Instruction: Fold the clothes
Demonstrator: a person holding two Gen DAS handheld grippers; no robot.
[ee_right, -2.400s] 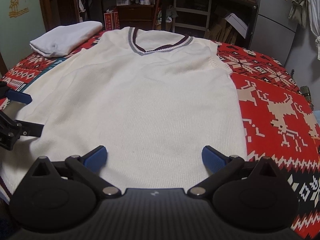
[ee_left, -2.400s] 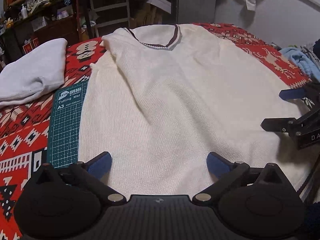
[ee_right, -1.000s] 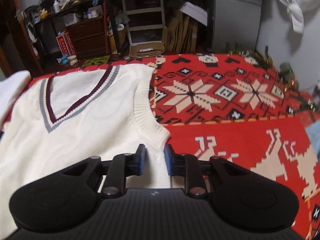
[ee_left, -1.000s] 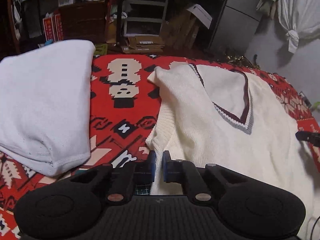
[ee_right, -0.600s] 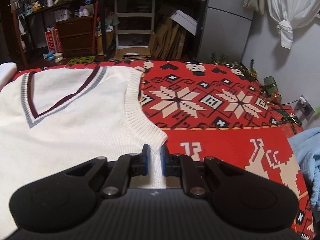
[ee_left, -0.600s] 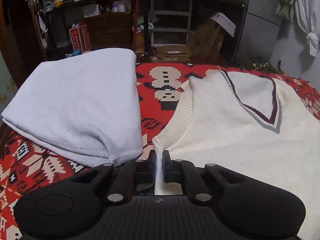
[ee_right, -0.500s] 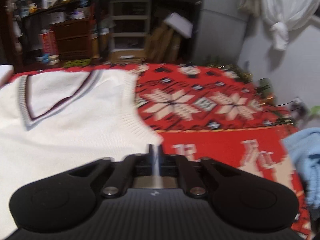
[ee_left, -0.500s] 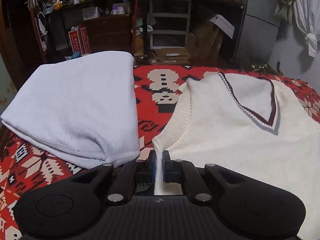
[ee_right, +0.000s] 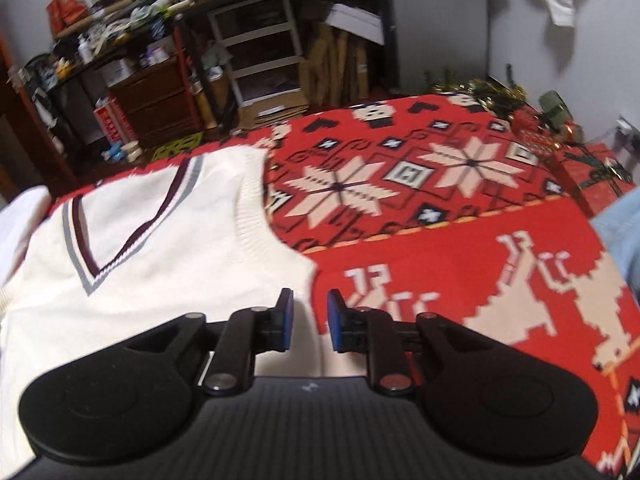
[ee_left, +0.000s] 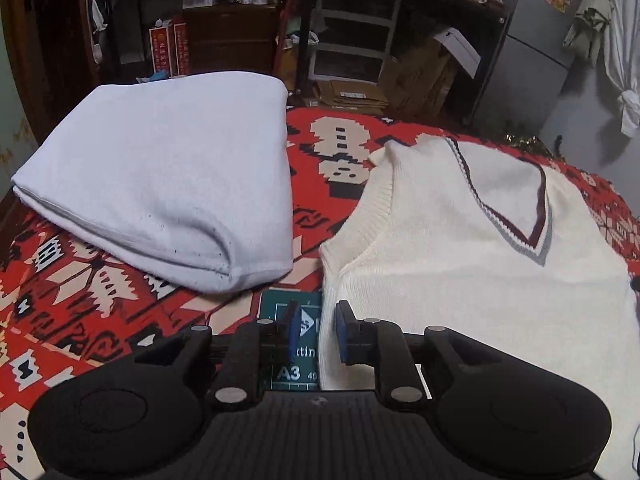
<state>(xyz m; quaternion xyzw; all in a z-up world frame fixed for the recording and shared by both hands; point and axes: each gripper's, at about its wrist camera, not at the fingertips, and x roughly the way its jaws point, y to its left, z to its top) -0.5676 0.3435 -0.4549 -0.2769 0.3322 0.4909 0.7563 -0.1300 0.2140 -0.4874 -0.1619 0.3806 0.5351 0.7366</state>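
Both my grippers were pinched on the vest's side edges half a second ago; now my left gripper (ee_left: 316, 330) and right gripper (ee_right: 307, 320) have their fingers parted, side edges lying loose between them. The vest (ee_left: 460, 264) lies flat on the red blanket (ee_right: 460, 264), beside a folded white garment (ee_left: 160, 176). The green cutting mat (ee_left: 294, 360) reads "A3".

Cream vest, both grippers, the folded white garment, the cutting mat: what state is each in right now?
Cream vest: spread flat, unfolded, V-neck up.
Left gripper: open, astride the vest's side edge.
Right gripper: open, astride the vest's other side edge.
Folded white garment: folded, lying beside the vest.
Cutting mat: flat, partly under the vest.
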